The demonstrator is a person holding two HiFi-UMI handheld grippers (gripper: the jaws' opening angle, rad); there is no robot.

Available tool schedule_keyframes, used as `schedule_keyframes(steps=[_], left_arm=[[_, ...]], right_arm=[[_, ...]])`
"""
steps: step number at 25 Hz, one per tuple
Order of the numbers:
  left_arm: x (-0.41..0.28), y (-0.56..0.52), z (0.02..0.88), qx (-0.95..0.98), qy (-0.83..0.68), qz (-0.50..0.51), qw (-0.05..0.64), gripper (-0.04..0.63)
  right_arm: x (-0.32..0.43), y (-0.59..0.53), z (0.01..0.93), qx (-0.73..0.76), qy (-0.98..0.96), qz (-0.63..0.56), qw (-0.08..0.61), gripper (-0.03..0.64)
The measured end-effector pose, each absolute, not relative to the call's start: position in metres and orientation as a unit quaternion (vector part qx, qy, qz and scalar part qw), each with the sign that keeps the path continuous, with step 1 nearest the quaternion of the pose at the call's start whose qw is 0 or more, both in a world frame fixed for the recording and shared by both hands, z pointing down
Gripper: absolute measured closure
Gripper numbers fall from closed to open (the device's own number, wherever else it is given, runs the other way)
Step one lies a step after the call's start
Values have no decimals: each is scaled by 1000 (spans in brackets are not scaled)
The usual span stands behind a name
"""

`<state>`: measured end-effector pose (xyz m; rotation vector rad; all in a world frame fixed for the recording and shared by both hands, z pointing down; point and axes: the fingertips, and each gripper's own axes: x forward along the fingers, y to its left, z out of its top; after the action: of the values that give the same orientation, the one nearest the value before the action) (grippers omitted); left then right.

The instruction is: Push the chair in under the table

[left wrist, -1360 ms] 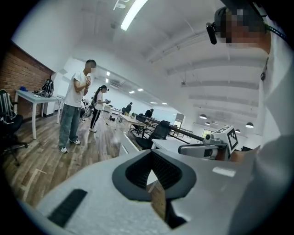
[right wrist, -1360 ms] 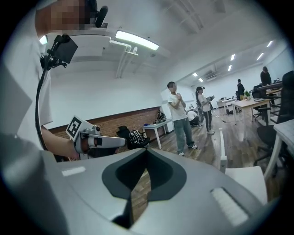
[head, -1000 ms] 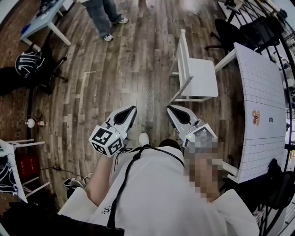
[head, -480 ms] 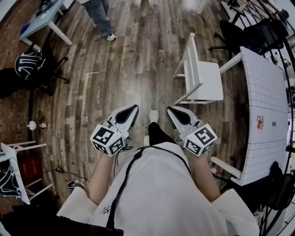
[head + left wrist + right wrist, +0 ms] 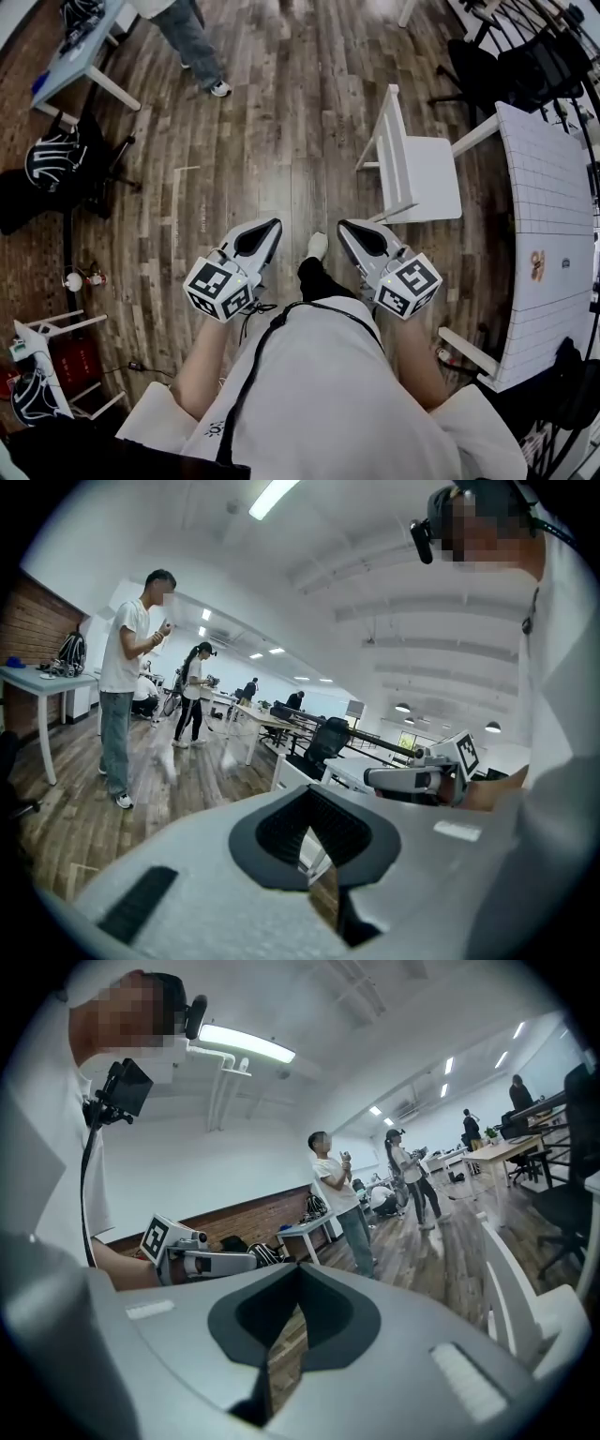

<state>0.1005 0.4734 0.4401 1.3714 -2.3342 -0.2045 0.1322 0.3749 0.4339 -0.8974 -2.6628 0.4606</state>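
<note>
The white chair (image 5: 427,173) stands on the wood floor with its seat toward the white gridded table (image 5: 548,216) at the right, its backrest on the side away from the table. My left gripper (image 5: 273,225) and right gripper (image 5: 344,227) are held out side by side, short of the chair and apart from it. Both are shut with nothing between the jaws. In the left gripper view my left gripper (image 5: 307,825) points toward the chair (image 5: 284,772). The right gripper (image 5: 298,1288) view has the chair (image 5: 514,1299) at its right edge.
A person (image 5: 192,37) stands at the far left by a pale table (image 5: 80,52). Black office chairs (image 5: 487,61) sit beyond the gridded table. A black backpack (image 5: 56,159) and a small white rack (image 5: 42,370) lie at the left.
I have walked forward over the floor with both grippers held out ahead; the chair and table have slid right and lower in the head view. Both grippers stayed shut.
</note>
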Motion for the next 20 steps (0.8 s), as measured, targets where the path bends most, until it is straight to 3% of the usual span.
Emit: schedule_keyframes(steps=[11, 20], left_arm=[[-23, 413, 438, 544, -809, -43, 219, 588], [-76, 348, 435, 621, -753, -8, 216, 588]], right_arm=[[14, 317, 441, -267, -939, 161, 146, 611], [-20, 257, 429, -167, -961, 176, 131, 611]])
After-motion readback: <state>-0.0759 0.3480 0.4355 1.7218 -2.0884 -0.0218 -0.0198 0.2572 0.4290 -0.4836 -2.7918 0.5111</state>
